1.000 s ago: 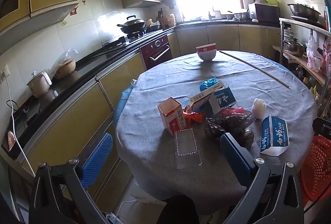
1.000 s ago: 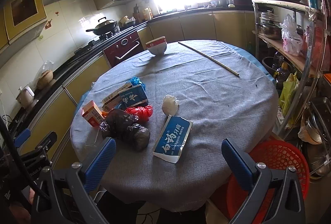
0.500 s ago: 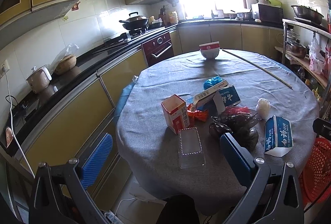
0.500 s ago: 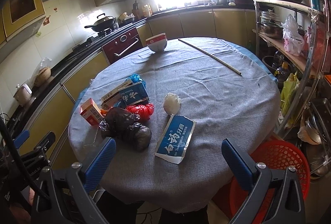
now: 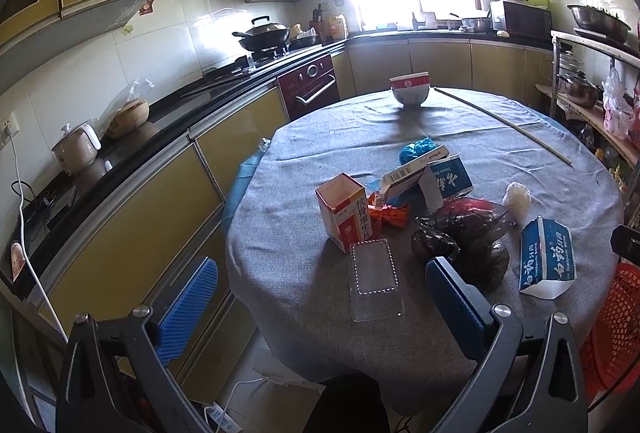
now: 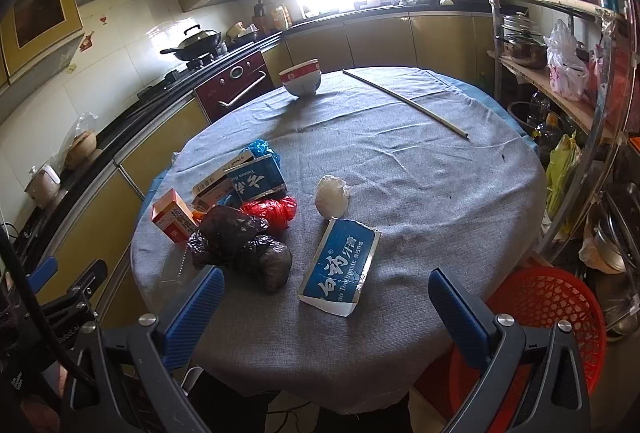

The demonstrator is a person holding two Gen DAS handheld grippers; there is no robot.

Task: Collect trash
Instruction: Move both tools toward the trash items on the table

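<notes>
Trash: litter sits clustered on the near-left part of the round table [image 6: 420, 169]; we see a flattened toothpaste box [image 6: 340, 269], black bag [image 6: 244, 241], red bag [image 6: 272, 211], white wad [image 6: 332, 195], orange carton [image 5: 346, 211] and clear tray [image 5: 374, 279]
Basket: red basket [image 6: 544, 309] stands on the floor just beside the table's near-right edge
Left gripper [image 5: 320, 309]: we hold it spread wide and empty, short of the clear tray
Right gripper [image 6: 326, 309]: likewise agape, holding nothing; toothpaste box lies nearest
Approach: we judge it best to come in low, straddle the box's long edges, pinch without snagging the cloth, then carry it to the basket
</notes>
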